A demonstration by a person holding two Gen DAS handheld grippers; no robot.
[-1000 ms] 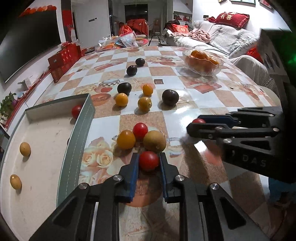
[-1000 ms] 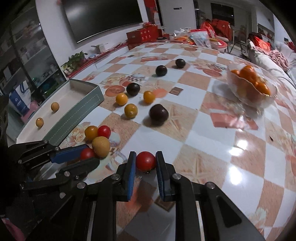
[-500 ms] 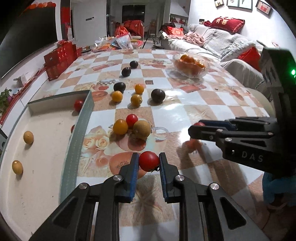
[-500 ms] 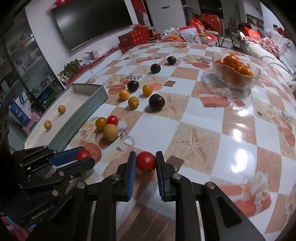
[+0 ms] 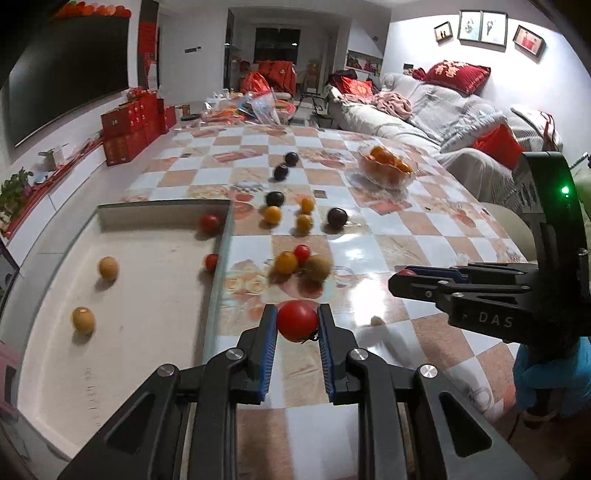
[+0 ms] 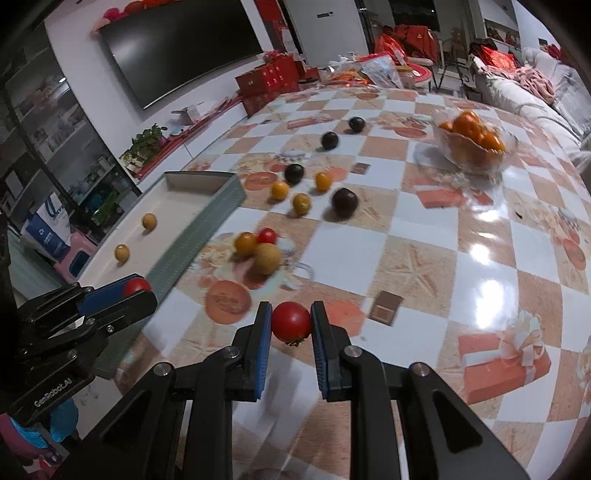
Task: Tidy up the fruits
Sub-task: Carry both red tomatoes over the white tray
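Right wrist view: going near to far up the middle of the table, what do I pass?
Red tomato gripped in the right gripper → tan round fruit → large dark purple plum → small orange fruit → dark plum → farthest dark plum.

Black tongs (image 5: 297, 334), blue pads (image 5: 268, 354)

I see a white-walled living room: a dark wall-mounted television (image 6: 184, 48), a pale sofa (image 5: 436, 122) with red cushions, and framed pictures (image 5: 480, 27) above it.
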